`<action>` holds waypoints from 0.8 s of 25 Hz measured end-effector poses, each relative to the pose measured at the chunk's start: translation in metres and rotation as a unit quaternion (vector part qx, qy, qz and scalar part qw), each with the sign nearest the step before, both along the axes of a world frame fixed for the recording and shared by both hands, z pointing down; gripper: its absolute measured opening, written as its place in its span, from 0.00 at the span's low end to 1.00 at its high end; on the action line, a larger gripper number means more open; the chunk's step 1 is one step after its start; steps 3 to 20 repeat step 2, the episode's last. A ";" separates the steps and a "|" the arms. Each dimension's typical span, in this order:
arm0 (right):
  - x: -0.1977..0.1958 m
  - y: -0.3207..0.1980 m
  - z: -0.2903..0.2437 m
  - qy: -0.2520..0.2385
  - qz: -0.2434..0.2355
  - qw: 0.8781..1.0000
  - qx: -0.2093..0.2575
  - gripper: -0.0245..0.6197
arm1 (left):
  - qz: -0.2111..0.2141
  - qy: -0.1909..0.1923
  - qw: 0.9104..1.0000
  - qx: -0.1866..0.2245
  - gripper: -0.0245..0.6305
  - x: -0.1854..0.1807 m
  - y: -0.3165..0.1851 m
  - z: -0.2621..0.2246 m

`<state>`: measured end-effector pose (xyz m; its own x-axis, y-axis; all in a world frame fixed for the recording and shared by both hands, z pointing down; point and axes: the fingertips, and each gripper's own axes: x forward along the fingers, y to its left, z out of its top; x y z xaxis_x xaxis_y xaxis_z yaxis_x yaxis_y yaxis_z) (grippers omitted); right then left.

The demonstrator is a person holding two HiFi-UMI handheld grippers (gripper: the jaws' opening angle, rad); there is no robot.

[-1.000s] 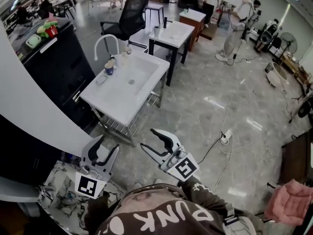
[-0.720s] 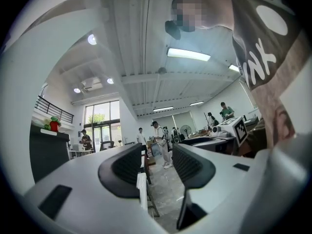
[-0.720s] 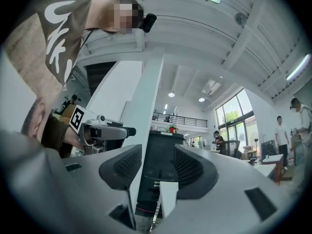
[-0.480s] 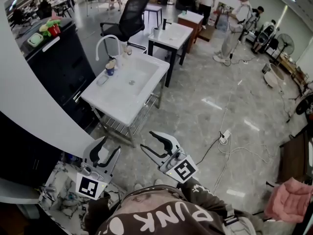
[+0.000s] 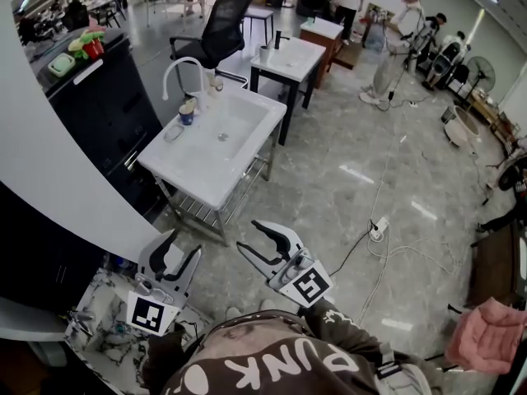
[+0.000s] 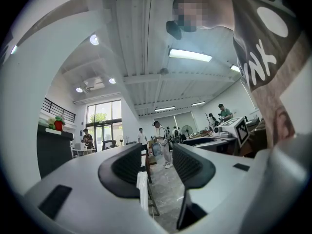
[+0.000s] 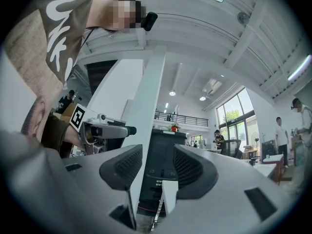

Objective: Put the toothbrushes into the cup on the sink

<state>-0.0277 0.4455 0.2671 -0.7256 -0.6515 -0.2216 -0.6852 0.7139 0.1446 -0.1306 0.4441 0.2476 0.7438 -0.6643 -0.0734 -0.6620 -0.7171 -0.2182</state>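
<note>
Right tool (image 5: pixel 247 234): jaws have just been narrowed a bit but are kept well apart, nothing between. Left tool (image 5: pixel 184 241): also parted, empty. Both are held low, well apart from the sink (image 5: pixel 177 171), approx. as a sec ago. Cup (image 5: pixel 187 115) is seen at the sink's far-left edge. Toothbrushes are too small to be told, so no grasp is judged near.

— Where do we find the cup (image 5: pixel 187 116)?
— Small, blue, upright on the far-left rim of the white sink (image 5: pixel 202 175) — the toothbrushes are too small for us to make out.
</note>
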 end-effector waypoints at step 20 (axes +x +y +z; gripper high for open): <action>0.000 0.000 -0.002 -0.001 -0.001 1.000 0.002 0.34 | -0.001 -0.001 1.000 0.001 0.32 0.000 0.001 -0.001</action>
